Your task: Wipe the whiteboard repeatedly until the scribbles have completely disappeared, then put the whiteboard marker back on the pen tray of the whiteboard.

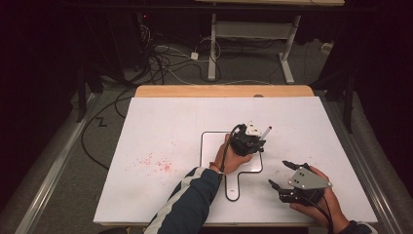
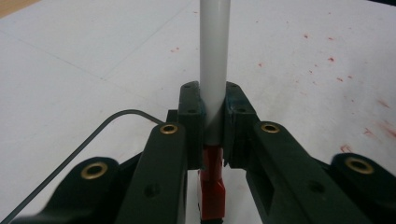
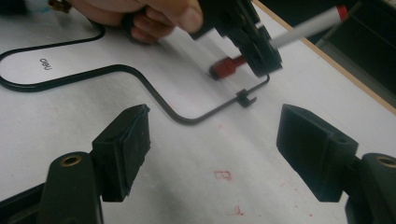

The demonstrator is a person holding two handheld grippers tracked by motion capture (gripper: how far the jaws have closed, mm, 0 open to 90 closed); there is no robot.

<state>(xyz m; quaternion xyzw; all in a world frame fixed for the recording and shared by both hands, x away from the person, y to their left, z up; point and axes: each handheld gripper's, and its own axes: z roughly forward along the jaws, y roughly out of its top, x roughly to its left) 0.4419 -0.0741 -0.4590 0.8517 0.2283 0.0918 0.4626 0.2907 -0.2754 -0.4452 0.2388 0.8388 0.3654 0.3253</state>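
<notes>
now the left tongs (image 1: 257, 138) clench a white marker with a red cap (image 2: 214, 74) over the black-rimmed white paddle-shaped board (image 1: 213, 146) on the white table (image 1: 160, 126). right tongs (image 1: 285, 173) rest released near the board's handle, grasping nothing.

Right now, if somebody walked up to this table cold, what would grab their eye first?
Most likely the left tool, clamped shut on a white marker with a red cap, held over the small handled whiteboard in the middle of the white table. Next, the scatter of red marks to the board's left. The right tool rests near the front right edge, jaws wide apart with nothing between them.
</notes>
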